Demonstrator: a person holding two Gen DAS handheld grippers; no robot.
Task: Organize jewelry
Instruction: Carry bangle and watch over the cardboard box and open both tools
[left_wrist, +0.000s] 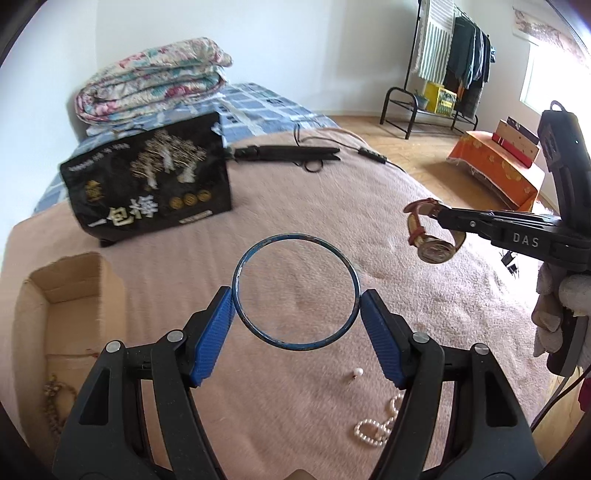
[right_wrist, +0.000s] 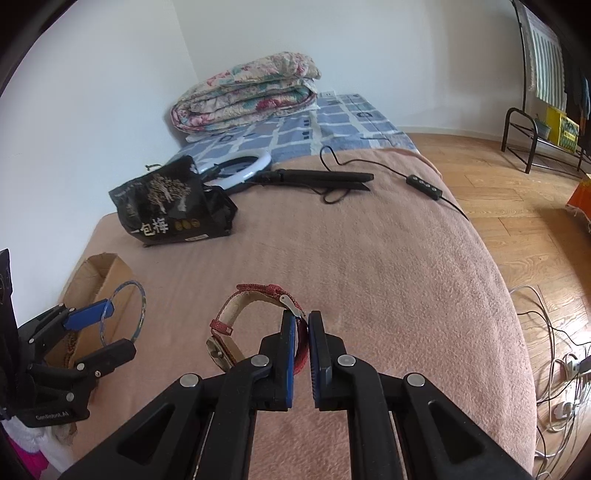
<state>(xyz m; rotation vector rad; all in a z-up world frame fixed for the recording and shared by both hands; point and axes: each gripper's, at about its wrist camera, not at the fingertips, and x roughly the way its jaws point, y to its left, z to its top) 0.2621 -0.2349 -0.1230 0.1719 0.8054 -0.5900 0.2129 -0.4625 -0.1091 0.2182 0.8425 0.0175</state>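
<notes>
Clearly "DAS" on right gripper (left_wrist: 430, 212); "GenRobot.AI" on left gripper (right_wrist: 110, 326).

This was a bedroom in a home — a bed (right_wrist: 369, 258) under a pink blanket, a folded floral quilt (right_wrist: 247, 98), a clothes rack (left_wrist: 454, 55) of hanging garments, apparently, and wooden flooring (right_wrist: 498, 192).

left tongs (left_wrist: 295, 299): jaws spread wide, blue pads pressing both sides of a thin blue bangle (left_wrist: 295, 236), angled downward. right tongs (right_wrist: 302, 332): jaws pinched together on a red watch strap (right_wrist: 301, 354), angled downward. gloved hand (left_wrist: 561, 314) grips right handle.
</notes>
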